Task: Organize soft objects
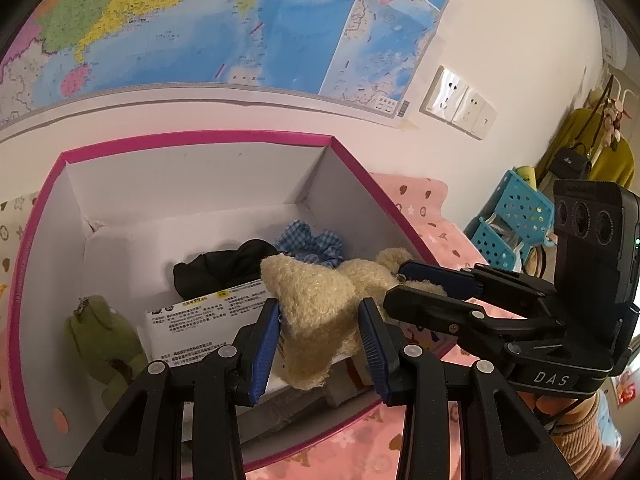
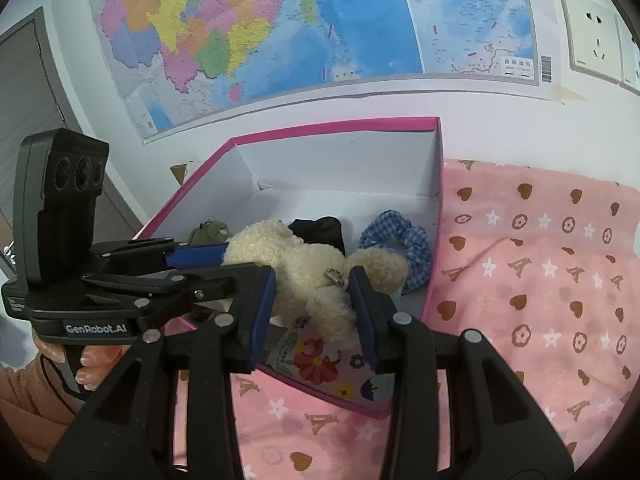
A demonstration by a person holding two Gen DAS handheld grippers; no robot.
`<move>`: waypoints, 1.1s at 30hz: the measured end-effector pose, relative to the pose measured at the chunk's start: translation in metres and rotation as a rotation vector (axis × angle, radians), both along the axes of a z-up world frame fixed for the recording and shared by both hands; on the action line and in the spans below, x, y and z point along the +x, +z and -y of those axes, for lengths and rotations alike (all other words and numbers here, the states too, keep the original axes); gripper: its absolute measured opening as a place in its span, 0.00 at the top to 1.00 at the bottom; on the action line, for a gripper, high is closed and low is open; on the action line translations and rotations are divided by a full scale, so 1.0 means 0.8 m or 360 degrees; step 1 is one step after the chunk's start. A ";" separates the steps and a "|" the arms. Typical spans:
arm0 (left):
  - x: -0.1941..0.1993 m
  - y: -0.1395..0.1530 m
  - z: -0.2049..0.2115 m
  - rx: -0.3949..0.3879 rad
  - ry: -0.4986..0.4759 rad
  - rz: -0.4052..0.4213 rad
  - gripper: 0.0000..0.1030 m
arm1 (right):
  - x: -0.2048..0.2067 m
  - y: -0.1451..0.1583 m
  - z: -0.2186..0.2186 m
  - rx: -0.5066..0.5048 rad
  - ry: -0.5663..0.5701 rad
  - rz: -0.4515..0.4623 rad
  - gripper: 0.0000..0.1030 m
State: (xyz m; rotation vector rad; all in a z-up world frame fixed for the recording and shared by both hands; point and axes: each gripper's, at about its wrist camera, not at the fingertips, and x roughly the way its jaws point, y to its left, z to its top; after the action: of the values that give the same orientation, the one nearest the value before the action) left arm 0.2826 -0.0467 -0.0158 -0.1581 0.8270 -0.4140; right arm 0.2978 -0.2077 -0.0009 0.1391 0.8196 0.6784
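One cream plush bear (image 1: 316, 312) (image 2: 308, 276) hangs over the near rim of one pink-edged cardboard box (image 1: 192, 138) (image 2: 332, 124), gripped from both ends. The left tongs (image 1: 318, 344) are partly apart, their blue pads pressed against either side of the bear's lower half. The right tongs (image 2: 312, 312) are likewise partly apart and clamped on the bear's other end; in the left view they reach in from the right and pinch the bear near its head.

Inside the box, on its white floor, lie four other things: one blue checked scrunchie (image 1: 316, 242) (image 2: 400, 248) toward the far right corner, one black cloth bundle (image 1: 224, 270) (image 2: 320, 232) beside it, one small green plush toy (image 1: 102, 332) (image 2: 208, 232) by the left wall, and one printed white paper (image 1: 208, 320) under the bear.

The box sits on a bed covered by one pink patterned blanket (image 1: 360, 436) (image 2: 532, 272), against the wall. One map (image 1: 200, 24) (image 2: 280, 36) hangs above it.
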 end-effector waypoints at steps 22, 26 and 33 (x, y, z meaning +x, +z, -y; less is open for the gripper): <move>-0.120 0.016 -0.034 0.0185 0.0269 0.0330 0.00 | -0.114 0.025 -0.003 -0.0010 -0.0021 0.0303 0.13; -0.145 0.002 -0.042 0.0257 0.0349 0.0273 0.00 | -0.141 0.009 -0.013 -0.0079 -0.0063 0.0319 0.03; -0.168 -0.022 -0.058 0.0295 0.0529 0.0175 0.00 | -0.162 -0.019 -0.026 -0.0108 -0.0070 0.0200 0.03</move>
State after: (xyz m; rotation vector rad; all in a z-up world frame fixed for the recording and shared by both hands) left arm 0.1478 -0.0004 -0.0333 -0.0972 0.7110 -0.0325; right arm 0.1681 -0.1868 -0.0162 0.0525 0.7157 0.6110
